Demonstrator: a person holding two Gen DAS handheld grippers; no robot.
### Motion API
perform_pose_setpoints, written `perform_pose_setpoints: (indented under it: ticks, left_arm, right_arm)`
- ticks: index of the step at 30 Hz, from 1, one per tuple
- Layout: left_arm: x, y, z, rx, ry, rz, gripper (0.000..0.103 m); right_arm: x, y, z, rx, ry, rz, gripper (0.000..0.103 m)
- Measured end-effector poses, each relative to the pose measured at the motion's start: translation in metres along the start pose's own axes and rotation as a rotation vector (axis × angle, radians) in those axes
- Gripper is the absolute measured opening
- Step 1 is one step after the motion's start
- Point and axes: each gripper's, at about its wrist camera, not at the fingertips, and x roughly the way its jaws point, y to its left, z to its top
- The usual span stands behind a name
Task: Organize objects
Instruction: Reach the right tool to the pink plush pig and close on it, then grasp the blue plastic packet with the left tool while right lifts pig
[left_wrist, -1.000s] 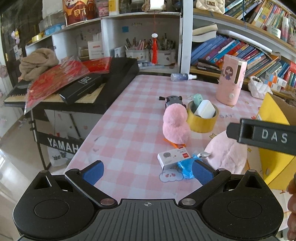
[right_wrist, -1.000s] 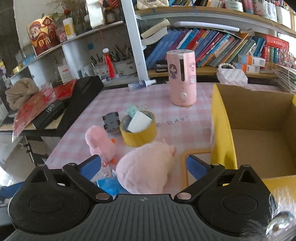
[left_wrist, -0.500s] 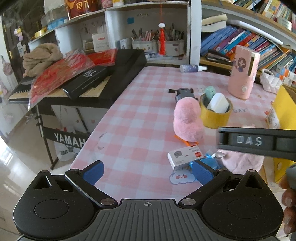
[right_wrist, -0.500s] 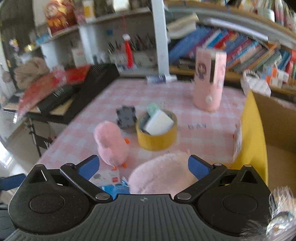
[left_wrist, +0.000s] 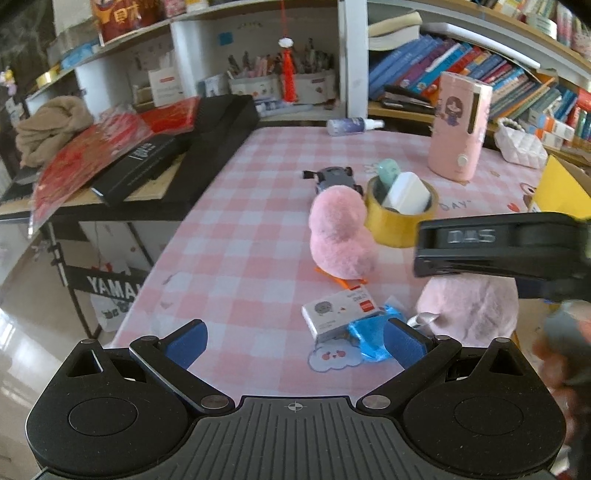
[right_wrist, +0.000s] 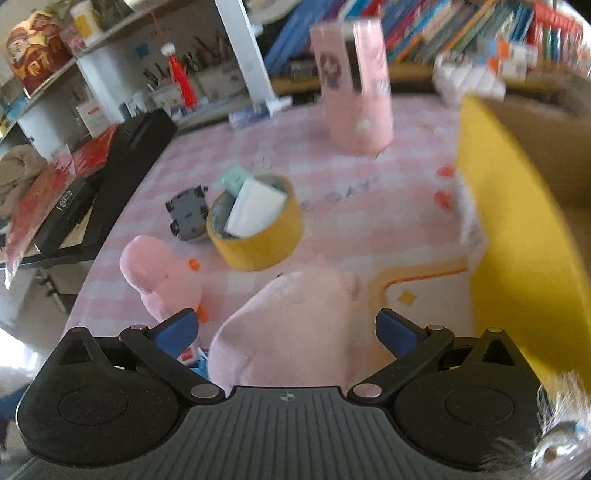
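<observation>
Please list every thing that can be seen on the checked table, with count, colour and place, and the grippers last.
Plush toy: 1, pink, table middle.
Plush toy: 1, pale pink, between right fingers.
Tape roll: 1, yellow, behind plush, holding white and green items.
Toy car: 1, grey, behind tape.
Small box: 1, white, near edge.
Wrapper: 1, blue, beside box.
Tall container: 1, pink, far side.
Spray bottle: 1, lying, far edge.
Carton: 1, yellow, right.
Left gripper: open.
Right gripper: open.

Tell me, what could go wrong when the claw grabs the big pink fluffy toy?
The right gripper is open around the pale plush. Closing might bump the darker plush or catch the blue wrapper beside it. The right view is blurred, so it seems to be moving fast and might grab off-center.
</observation>
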Motion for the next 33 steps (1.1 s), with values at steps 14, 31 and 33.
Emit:
perform_pose_setpoints:
  ticks: [14,31,33]
  left_arm:
    - [0.042,-0.047,0.005,0.070,0.107,-0.143,0.068]
    - [0.027,-0.037,0.006,-0.001,0.063,-0.189,0.026]
    - [0.015,-0.029,0.009,-0.015,0.019,-0.187,0.026]
  right_arm:
    - [-0.053,-0.004,0.017,-0.148,-0.259,0.040,0.065]
    - [-0.049,-0.012,0.004,-0.148,-0.184,0.041,0.065]
    - [-0.053,-0.010,0.001,-0.151,-0.187,0.041,0.065]
